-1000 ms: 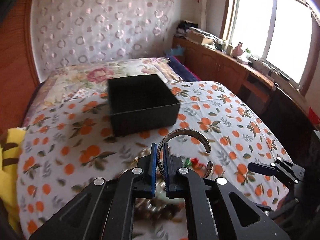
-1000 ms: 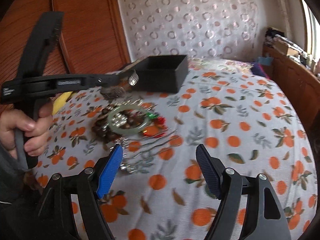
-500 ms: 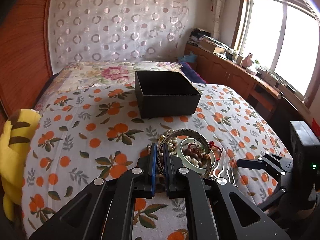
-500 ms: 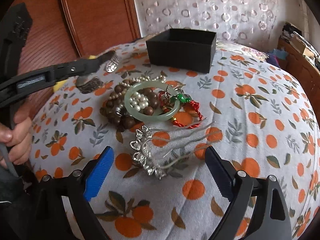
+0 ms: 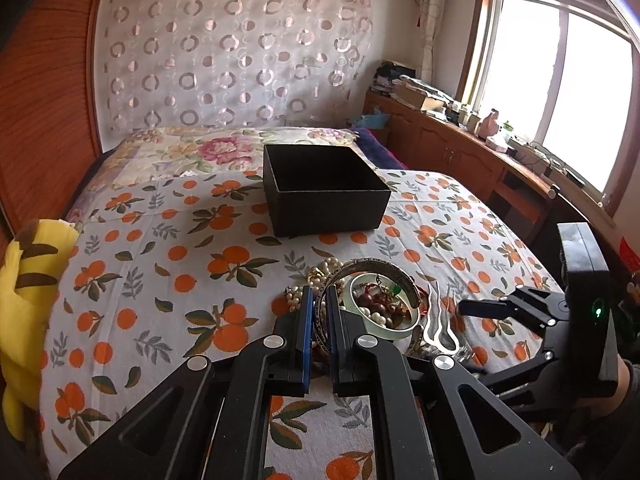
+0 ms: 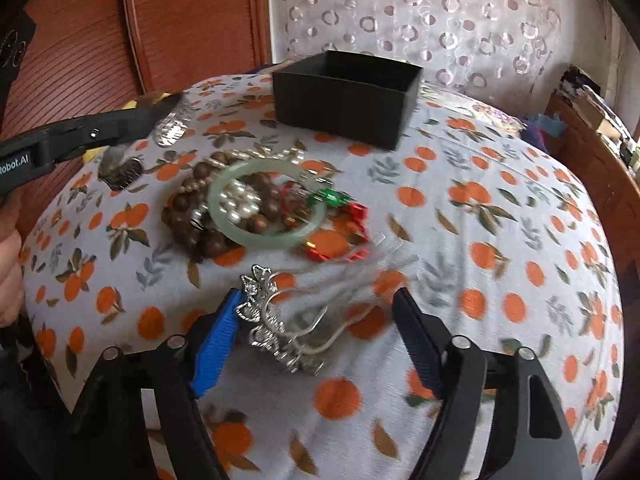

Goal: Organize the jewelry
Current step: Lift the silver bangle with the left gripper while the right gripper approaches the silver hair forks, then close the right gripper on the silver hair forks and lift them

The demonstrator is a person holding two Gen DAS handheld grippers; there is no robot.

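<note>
The left gripper (image 5: 318, 312) is clamped on a silver cuff bangle (image 5: 372, 270), the band pinched edge-on between its blue pads while the open arc curves up and away over the heap beyond the fingertips. The right gripper (image 6: 316, 332), whose jaws have just been closing in, stands wide around a silver hair comb (image 6: 276, 328) lying on the orange-print bedspread (image 6: 500, 240); the comb's ornate head sits just beside the left pad, its prongs reaching toward the right pad without touching it. Just past the comb lies the jewelry pile: a pale green jade bangle (image 6: 260, 204) ringing pearls (image 6: 240, 204) and brown wooden beads (image 6: 200, 220), with red and green trinkets (image 6: 340, 208) at its right. Farther ahead of both grippers, well apart from the pile, an open black box (image 6: 348, 96) sits on the bed. A yellow plush toy (image 5: 24, 300) lies far to the left gripper's left.
</note>
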